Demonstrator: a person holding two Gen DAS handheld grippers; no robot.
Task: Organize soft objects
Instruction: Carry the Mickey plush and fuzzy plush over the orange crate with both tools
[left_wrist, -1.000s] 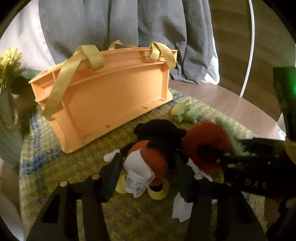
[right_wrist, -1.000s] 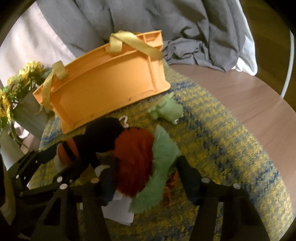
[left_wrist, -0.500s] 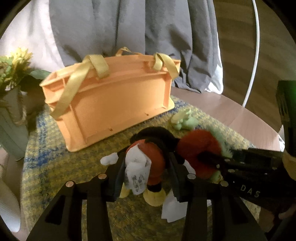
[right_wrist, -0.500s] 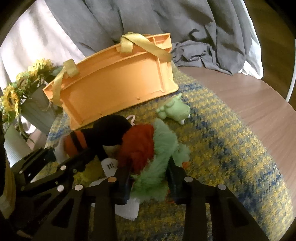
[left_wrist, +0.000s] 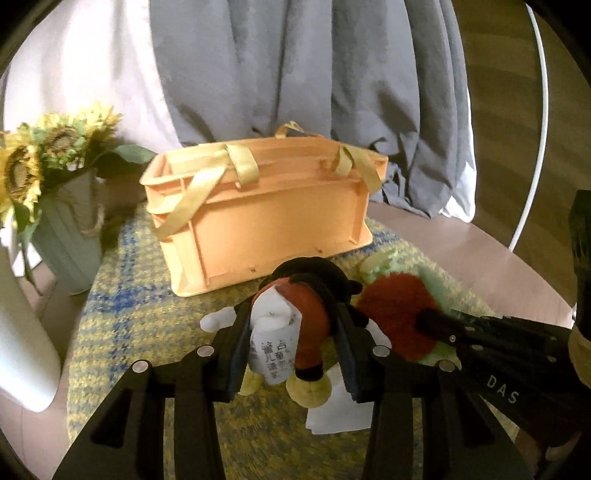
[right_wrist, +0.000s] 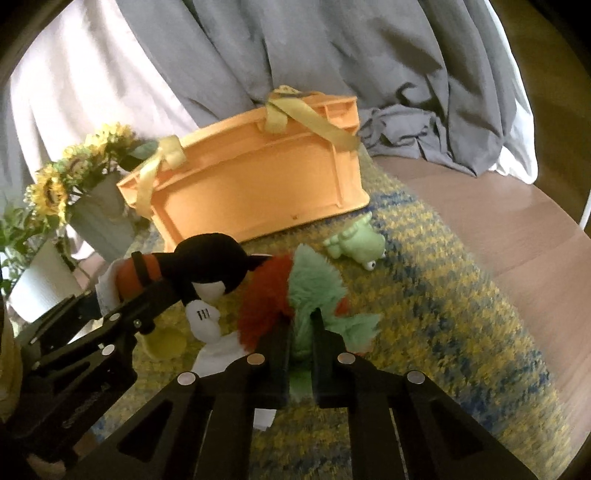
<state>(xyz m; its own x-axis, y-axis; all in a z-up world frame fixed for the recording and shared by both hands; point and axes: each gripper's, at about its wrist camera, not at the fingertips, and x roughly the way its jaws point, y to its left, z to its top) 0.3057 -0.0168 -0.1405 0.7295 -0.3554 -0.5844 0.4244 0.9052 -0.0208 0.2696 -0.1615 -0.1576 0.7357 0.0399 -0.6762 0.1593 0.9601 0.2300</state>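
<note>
My left gripper (left_wrist: 291, 354) is clamped across the middle of the black, rust-red and white plush figure (left_wrist: 299, 314), its yellow feet and white printed label hanging towards me between the fingers. My right gripper (right_wrist: 300, 350) has just been closing and is now pinched almost flat on the green fur of the shaggy red-and-green plush toy (right_wrist: 295, 295). Both toys hang just off the blue-and-yellow woven mat (right_wrist: 443, 314), touching each other side by side.

What my next move turns on is the orange plastic basket with yellow ribbon handles (left_wrist: 266, 206). It stands straight ahead of both toys on the far half of the mat, its long side broadside to me and its mouth facing up. I judge that each toy has to travel forward and up over the near wall, then down. My left hand looks the nearer, with its plush almost against the basket's foot.

The left wrist view looks a little into the basket's open rim, though not to its floor, so I cannot tell what is inside. The right wrist view shows only the outer wall, but it gives what the other mostly hides: a small pale-green soft animal (right_wrist: 356, 245) lying on the mat between my right toy and the basket's right corner, not held by either gripper.
</note>
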